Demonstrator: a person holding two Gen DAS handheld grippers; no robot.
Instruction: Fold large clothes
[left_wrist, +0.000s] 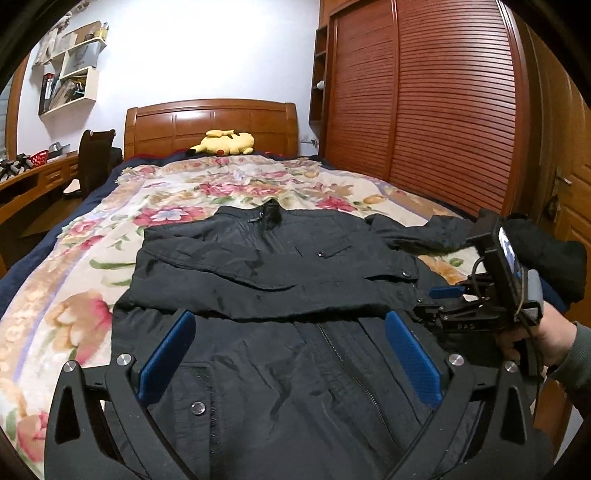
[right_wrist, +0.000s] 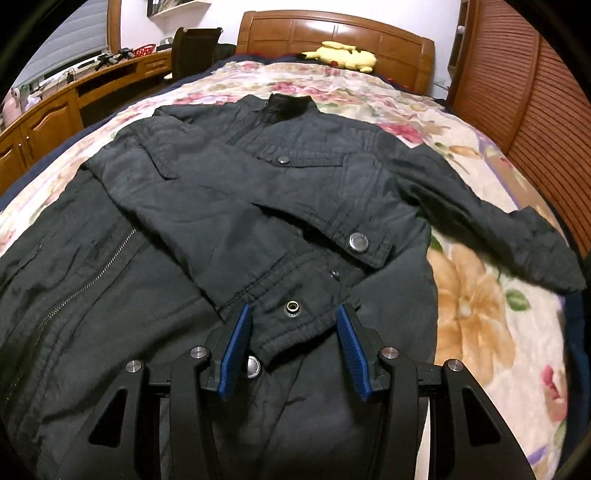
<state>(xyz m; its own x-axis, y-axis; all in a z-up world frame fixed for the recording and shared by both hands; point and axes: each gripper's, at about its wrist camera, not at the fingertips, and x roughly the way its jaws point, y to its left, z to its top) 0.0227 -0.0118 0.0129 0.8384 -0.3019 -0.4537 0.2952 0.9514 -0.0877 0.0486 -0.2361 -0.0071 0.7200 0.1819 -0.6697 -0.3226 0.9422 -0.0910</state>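
A black jacket (right_wrist: 229, 192) lay front-up on the floral bedspread (left_wrist: 74, 266), one sleeve folded across its chest, the other trailing toward the wardrobe (left_wrist: 424, 103). The left gripper (left_wrist: 291, 354) hung wide open and empty over the zip, while the right gripper (right_wrist: 293, 347) stood half open around the folded sleeve's cuff (right_wrist: 295, 325) without pinching it. The padded cloth looked soft, limp and bulky, best taken at cuff or hem.

Black gripper (left_wrist: 291, 354) frames with silver screws carry ribbed blue fingers (left_wrist: 168, 360); the person wears a grey-green sleeve (left_wrist: 576, 365).
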